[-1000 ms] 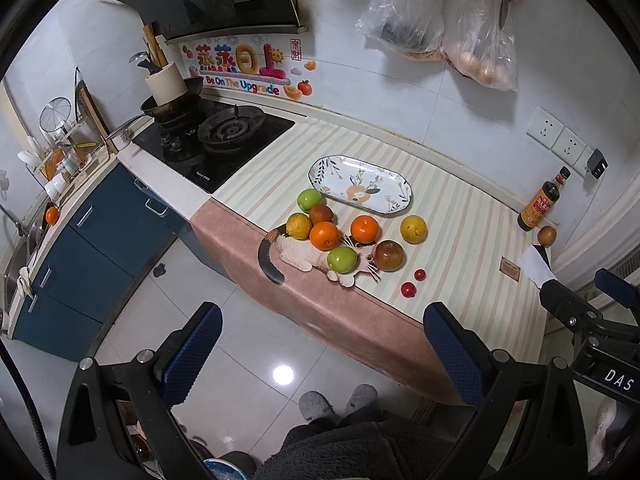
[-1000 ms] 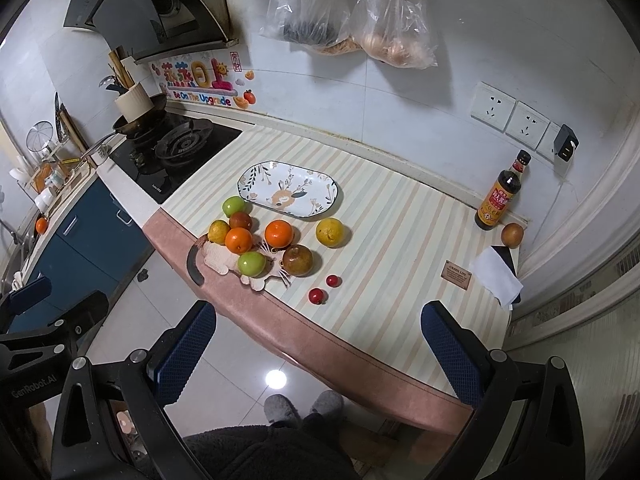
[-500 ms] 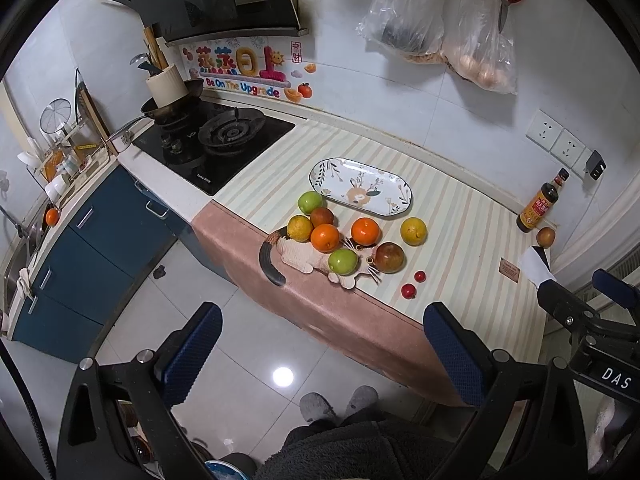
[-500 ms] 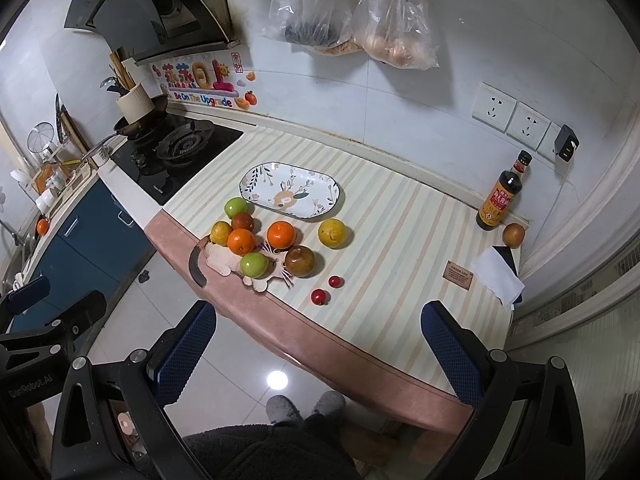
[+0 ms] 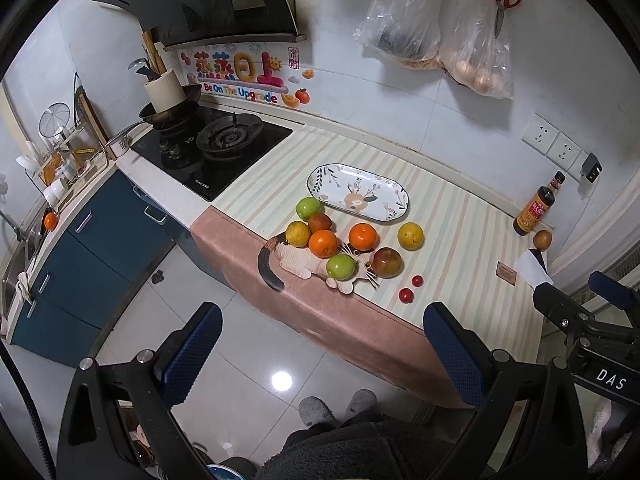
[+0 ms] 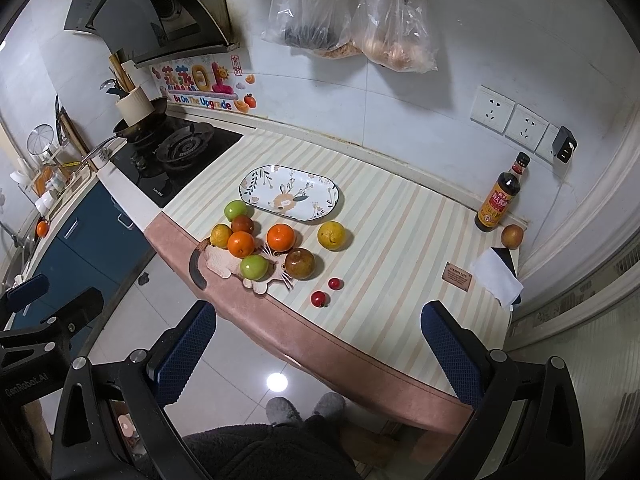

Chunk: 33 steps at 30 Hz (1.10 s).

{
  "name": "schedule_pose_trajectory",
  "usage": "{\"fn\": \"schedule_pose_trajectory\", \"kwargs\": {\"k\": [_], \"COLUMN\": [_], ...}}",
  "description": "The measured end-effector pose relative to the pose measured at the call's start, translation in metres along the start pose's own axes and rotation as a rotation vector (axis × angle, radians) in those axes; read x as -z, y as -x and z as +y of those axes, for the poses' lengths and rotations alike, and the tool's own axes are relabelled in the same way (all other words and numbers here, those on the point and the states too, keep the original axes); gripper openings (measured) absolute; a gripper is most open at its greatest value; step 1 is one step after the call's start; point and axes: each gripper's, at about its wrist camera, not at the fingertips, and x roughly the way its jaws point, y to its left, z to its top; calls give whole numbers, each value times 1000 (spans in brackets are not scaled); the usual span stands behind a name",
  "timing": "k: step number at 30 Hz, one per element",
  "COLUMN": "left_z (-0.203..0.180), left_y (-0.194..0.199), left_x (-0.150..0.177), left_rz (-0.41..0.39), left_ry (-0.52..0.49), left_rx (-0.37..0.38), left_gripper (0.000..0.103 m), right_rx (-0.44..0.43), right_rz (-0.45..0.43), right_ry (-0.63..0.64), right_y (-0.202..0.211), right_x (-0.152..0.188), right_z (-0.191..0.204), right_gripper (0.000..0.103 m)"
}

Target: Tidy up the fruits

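Step in hand: nothing is being carried yet; both grippers are hanging back from the counter, over the floor, so this reads as the opening approach.
Left gripper: its blue pads are standing wide apart with nothing between them, well short of the fruit.
Right gripper: likewise spread wide and holding nothing, looking down at the counter edge.
Fruit cluster: sitting near the front edge, at about 12 o'clock from either gripper; a green apple, an orange, a second orange, a brown-red apple and a yellow citrus are lying close together, some resting on a cat-shaped mat.
Small fruit: two red cherry tomatoes are lying apart from the cluster, toward 4 o'clock of it.
Plate: an oval patterned dish is waiting bare at 12 o'clock of the cluster, just beyond it.
Next move, as a judgement: one gripper is needing to travel forward and down to an outer fruit, such as the yellow citrus, since it is standing free of its neighbours, then closing gently on the round, roll-prone skin.
Surface: a striped cloth with a pink border is covering the counter.
Room: a gas stove is lying at 10 o'clock, a sauce bottle at 2 o'clock by the wall, plastic bags hanging above.
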Motion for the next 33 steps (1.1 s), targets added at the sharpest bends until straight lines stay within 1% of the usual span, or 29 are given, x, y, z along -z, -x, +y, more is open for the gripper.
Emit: {"fn": "schedule_pose_trajectory", "kwargs": {"k": [21,24,27,28,29,31,33], "left_z": [0,0,4,6,7,10,12], "left_y": [4,4,-6,-15,-22,-43,-65], "left_x": [-4,-5,-14,-18,-22,-26,-28], "left_rz": [-5,-16,-66,-93,-100,-105,-75], "left_ry": [4,7,15,17,13,8,1], "left_rx": [0,-7,-71,-117,-159,-230,-279], "left_gripper": [103,103,103,103,103,103,103], "right_rx": [-10,-23,-66,-82,-102,-144,-169], "right_rz": [1,-11,-25,-23,-15,10,48], "right_ry": [-4,-29,-78,-97,-117,-149,-166], "right_y": [2,1,-12,-21,-33,-62,-99], "right_x": [-1,-3,-4,-4,-4,-7,-12], "right_z": [0,-1,-10,-13,-17,-24,-36], "right_gripper": [103,103,103,103,103,103,103]}}
